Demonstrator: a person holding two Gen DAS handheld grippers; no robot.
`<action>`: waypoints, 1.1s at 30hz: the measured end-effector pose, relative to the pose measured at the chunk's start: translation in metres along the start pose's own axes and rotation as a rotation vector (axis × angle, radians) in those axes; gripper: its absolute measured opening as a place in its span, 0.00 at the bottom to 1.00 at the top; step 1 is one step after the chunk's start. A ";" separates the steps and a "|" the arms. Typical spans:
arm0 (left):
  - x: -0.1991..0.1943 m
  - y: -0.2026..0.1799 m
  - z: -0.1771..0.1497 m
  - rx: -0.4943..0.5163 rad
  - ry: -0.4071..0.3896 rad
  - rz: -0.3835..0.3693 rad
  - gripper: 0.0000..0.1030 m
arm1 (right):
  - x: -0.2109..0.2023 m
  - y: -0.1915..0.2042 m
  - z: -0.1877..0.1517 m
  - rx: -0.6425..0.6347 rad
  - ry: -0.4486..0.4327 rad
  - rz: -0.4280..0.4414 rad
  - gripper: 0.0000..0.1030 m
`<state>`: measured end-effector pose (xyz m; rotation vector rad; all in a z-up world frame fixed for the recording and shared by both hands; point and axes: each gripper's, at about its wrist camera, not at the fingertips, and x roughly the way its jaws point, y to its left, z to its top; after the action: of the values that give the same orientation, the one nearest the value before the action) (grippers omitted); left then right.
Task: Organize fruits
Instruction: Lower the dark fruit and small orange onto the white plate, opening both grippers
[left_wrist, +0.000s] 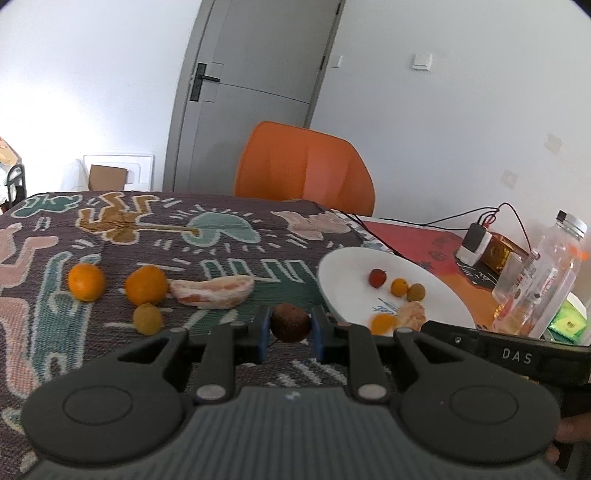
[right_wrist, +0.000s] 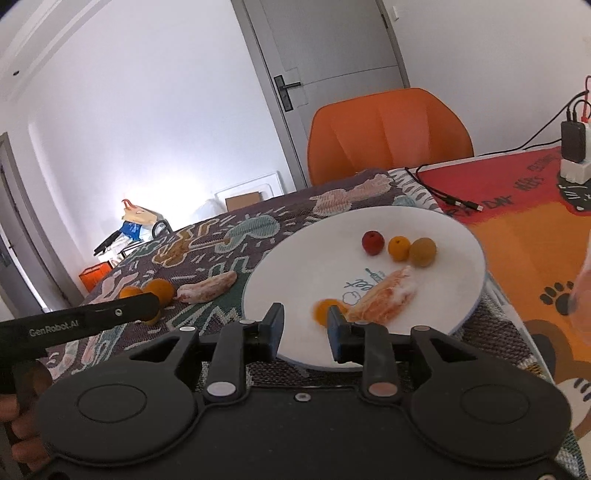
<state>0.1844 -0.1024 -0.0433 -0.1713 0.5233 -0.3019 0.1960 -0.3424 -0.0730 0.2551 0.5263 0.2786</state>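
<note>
Left gripper (left_wrist: 290, 334) jaws clamp brown fruit (left_wrist: 290, 322) left of plate (left_wrist: 340, 269), seen only in left view. Right gripper (right_wrist: 306, 330) jaws apart, empty, over plate; "GenRobot.AI" readable in right view, "DAS" in left.

Left wrist camera sits just behind left gripper (left_wrist: 289, 334), low over patterned cloth (left_wrist: 110, 229), facing orange chair (left_wrist: 303, 166) and grey door (left_wrist: 255, 74). Right wrist camera sits just behind right gripper (right_wrist: 306, 330), close above near rim of white plate (right_wrist: 388, 221), tilted, facing same chair. Shared: plate, cloth, chair, door; each view catches other gripper's side.
</note>
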 end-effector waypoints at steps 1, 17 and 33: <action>0.001 -0.002 0.000 0.003 0.002 -0.004 0.21 | -0.001 -0.002 0.000 0.005 -0.002 -0.001 0.28; 0.038 -0.048 0.011 0.076 0.032 -0.096 0.21 | -0.020 -0.026 -0.001 0.056 -0.041 -0.032 0.28; 0.029 -0.047 0.012 0.111 -0.007 -0.007 0.65 | -0.019 -0.029 -0.004 0.071 -0.038 -0.033 0.31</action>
<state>0.2034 -0.1549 -0.0350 -0.0663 0.4977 -0.3362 0.1832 -0.3748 -0.0766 0.3199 0.5035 0.2223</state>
